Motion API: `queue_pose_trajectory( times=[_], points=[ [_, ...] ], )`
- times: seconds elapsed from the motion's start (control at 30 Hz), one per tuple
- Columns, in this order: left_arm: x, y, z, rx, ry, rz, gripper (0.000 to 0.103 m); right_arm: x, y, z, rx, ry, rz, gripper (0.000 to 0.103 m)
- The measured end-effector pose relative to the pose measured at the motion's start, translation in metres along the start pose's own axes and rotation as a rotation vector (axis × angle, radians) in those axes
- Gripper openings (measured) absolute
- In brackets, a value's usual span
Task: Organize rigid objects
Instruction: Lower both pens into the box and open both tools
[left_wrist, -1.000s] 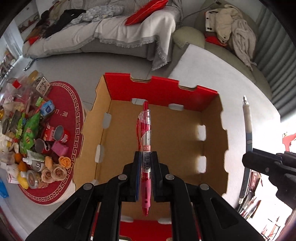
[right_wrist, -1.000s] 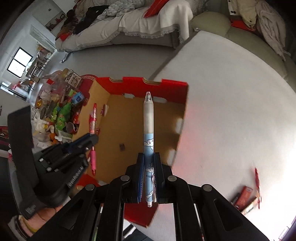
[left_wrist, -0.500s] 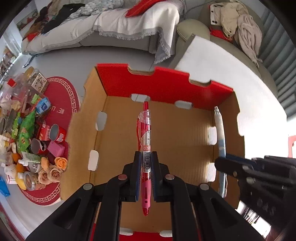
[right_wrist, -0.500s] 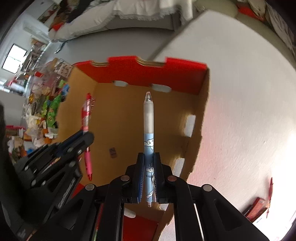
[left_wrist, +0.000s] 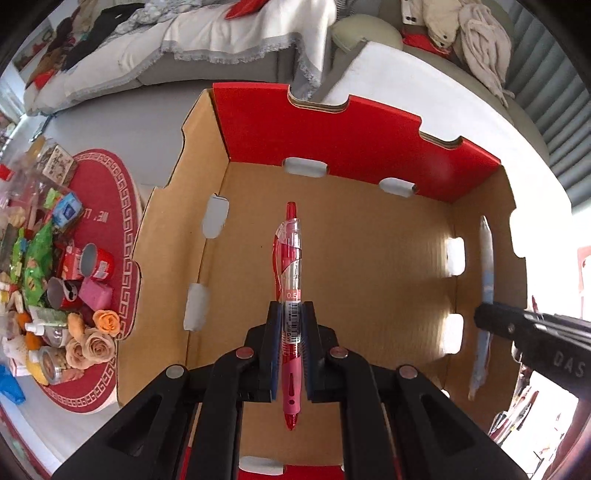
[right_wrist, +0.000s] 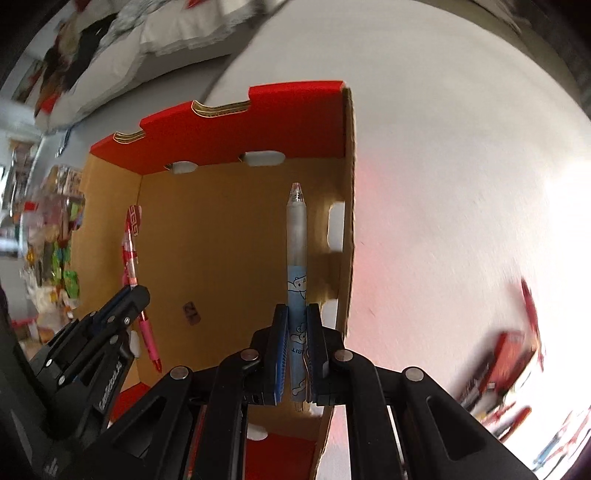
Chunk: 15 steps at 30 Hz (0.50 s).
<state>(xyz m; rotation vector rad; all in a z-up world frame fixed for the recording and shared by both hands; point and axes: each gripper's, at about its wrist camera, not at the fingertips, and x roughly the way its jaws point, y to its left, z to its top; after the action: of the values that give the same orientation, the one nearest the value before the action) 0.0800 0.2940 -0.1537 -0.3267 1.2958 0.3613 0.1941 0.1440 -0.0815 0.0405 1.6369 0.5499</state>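
With my left hand-held gripper (left_wrist: 291, 354) clenched on a red gel pen (left_wrist: 290, 295) and my right hand-held gripper (right_wrist: 297, 354) on a blue cartoon pen (right_wrist: 297, 273), both over the cardboard box (left_wrist: 369, 129) beneath them, I judge releasing comes next.

Two pens over one box

The box (left_wrist: 155, 236) sits on the table (right_wrist: 461, 166) — rug (left_wrist: 110, 206) left on the floor, sofa (left_wrist: 207, 48) behind; both pens (left_wrist: 290, 295) (right_wrist: 297, 258) hang over its inside.
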Motion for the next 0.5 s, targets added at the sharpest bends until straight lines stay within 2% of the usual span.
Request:
queue_pose_trajectory(
  times=[0.23, 0.5],
  points=[
    [-0.006, -0.022, 0.013, 0.049, -0.020, -0.015, 0.010, -0.018, -0.001, 0.009, -0.012, -0.041, 0.019, 0.010],
    [-0.003, -0.006, 0.026, 0.020, -0.021, 0.018, 0.010, -0.023, 0.025, 0.018, -0.107, -0.071, 0.028, 0.011]
  ],
)
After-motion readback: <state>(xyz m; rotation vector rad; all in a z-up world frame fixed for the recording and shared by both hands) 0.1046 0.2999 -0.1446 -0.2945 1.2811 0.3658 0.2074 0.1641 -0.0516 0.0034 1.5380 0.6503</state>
